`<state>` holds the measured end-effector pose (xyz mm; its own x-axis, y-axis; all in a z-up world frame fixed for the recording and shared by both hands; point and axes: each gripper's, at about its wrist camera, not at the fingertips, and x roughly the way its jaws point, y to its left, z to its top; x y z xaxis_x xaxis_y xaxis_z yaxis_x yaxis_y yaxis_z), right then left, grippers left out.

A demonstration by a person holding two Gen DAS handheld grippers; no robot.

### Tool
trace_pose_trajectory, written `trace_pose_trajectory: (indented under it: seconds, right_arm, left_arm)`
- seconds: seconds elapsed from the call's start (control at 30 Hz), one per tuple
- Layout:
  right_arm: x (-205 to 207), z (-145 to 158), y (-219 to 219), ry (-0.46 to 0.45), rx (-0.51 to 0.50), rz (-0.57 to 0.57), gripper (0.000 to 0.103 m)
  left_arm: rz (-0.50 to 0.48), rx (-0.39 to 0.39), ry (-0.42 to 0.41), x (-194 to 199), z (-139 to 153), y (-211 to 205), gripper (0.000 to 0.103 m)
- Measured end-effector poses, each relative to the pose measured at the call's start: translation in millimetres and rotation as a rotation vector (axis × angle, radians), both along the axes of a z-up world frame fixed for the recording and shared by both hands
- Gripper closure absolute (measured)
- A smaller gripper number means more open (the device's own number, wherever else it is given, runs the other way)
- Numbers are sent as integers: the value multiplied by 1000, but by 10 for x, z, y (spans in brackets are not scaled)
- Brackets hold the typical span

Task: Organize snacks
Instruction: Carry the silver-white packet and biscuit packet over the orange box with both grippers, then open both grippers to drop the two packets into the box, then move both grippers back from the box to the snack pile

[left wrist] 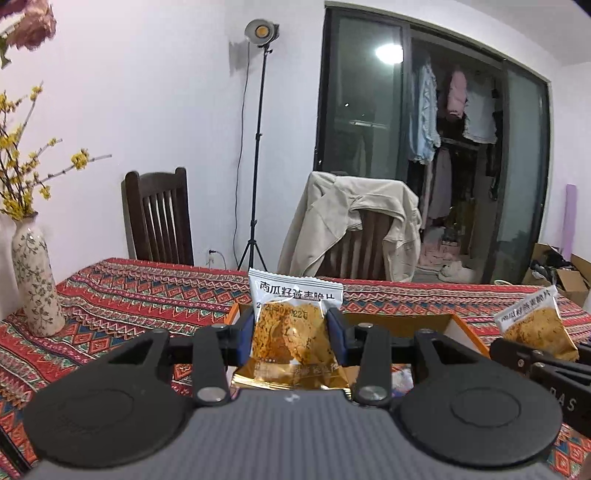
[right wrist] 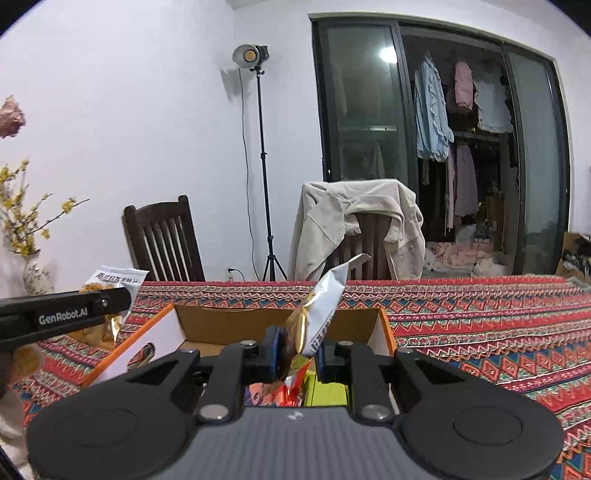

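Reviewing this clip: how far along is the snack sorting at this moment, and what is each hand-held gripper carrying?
Done: a few colourful packets seem to lie in the orange-edged box. In hand: the left hand-held gripper clamps a crisp packet flat-on; the right hand-held gripper pinches a matching packet edge-on. Both are above the box. Left: releasing both; snacks elsewhere cannot be seen.

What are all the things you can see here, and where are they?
snack packets: two, white and gold, one in each gripper
box: one, orange-edged cardboard, on table
tablecloth: one, red patterned, covering table
vase: one, white flowered, table's left, yellow blossoms
chairs: two, dark wood, behind table
jacket: one, cream, over right chair
lamp stand: one, black, by wall
left gripper: black, holding packet
right gripper: black, pinching packet
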<state>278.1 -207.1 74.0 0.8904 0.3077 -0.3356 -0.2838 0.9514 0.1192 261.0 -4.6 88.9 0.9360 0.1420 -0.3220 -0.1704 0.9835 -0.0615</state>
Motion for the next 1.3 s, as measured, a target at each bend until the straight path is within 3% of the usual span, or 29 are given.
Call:
trace_pose_trajectory:
  seconds: [0.4, 0.43, 0.47, 0.5, 0.53, 0.57, 0.6, 0.63, 0.67, 1.07, 1.3]
  right_arm:
    - [441, -368, 99, 57, -1, 32, 84]
    - [450, -380, 98, 64, -1, 34, 82]
    - [459, -391, 101, 69, -4, 35, 82]
    - [456, -410, 90, 73, -9, 33, 75]
    - [455, -429, 74, 82, -9, 38, 56]
    - [453, -445, 50, 92, 2, 43, 44]
    - [449, -455, 32, 98, 13, 50, 21]
    - [437, -460, 25, 97, 18, 55, 5]
    - [425, -462, 20, 92, 21, 53, 3]
    - [317, -493, 20, 65, -2, 24, 0]
    - [176, -355, -9, 34, -10, 22, 0]
  left_arm:
    - [-18, -25, 56, 302, -378, 115, 61]
    - [-18, -27, 60, 295, -397, 120, 58]
    - [-22, -31, 59, 285, -409, 126, 47]
    - [-23, -35, 57, 276, -420, 136, 39]
    - [-17, -37, 50, 252, -428, 138, 25]
    - [-10, -34, 40, 224, -429, 141, 16]
    - [-7, -34, 32, 206, -426, 140, 10]
    - [0, -40, 18, 183, -422, 146, 0]
    - [10, -45, 0, 156, -412, 148, 0]
    - [13, -57, -54, -60, -273, 132, 0]
    - [11, -87, -60, -271, -91, 139, 0]
